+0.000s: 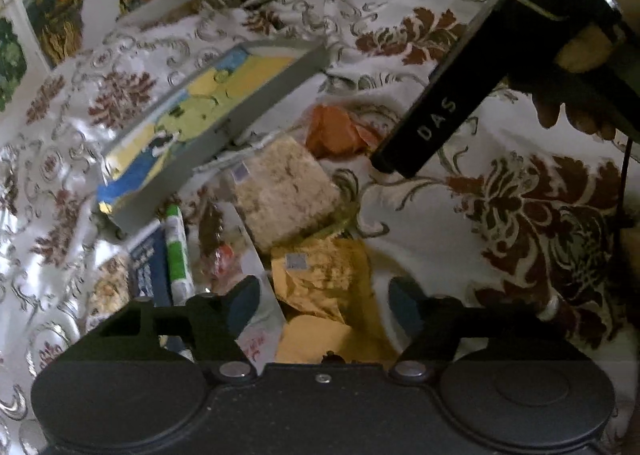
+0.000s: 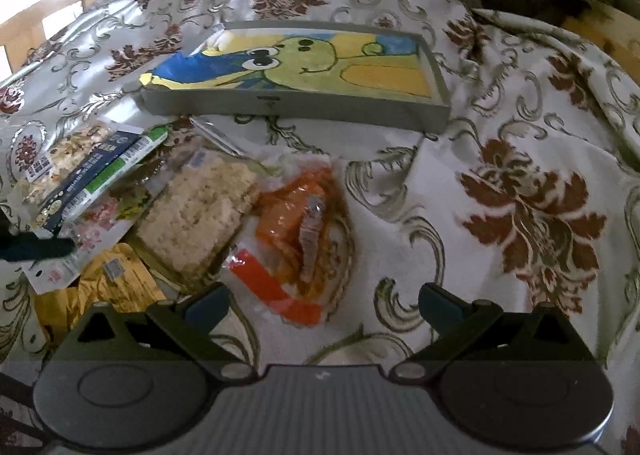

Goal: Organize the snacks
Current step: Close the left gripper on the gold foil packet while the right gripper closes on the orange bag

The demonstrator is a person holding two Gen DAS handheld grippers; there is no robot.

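Glossy white tablecloth (image 2: 460, 191) with maroon damask flowers and grey-green scrolls covers everything I can see; it lies rumpled, with shiny folds.

One shallow grey rectangular tray (image 2: 296, 105) sits on the cloth, its floor lined with a painted cartoon picture in green, yellow and blue. No snack lies in it.

Snack pile lies just in front of the tray, spilling toward its left. I count:
- one clear-wrapped pale puffed-rice block (image 2: 200, 211), lumpy and squarish
- one crinkly orange plastic packet (image 2: 296, 223) with a see-through window, touching the rice block's right side
- one crumpled gold foil pouch (image 1: 324, 275) with a small barcode sticker, nearest my left tool
- one flat navy and green printed bar wrapper (image 2: 100, 175), lying over the pile's left part
- one clear bag of mixed nuts or cereal (image 2: 60, 159), partly under that wrapper
- one white sachet with pink print (image 2: 80, 247), half buried

My left gripper (image 1: 324, 299) has matte black fingers with dark blue pads, partly spread. The gold pouch sits between them, but I cannot tell whether the pads touch it.

My right gripper (image 2: 324, 303) is spread wide, nothing pinched; it hangs over bare cloth with the orange packet's near end between its fingers.

In the left wrist view, the other black tool slants in from upper right, a person's hand (image 1: 588, 47) wrapped around it.
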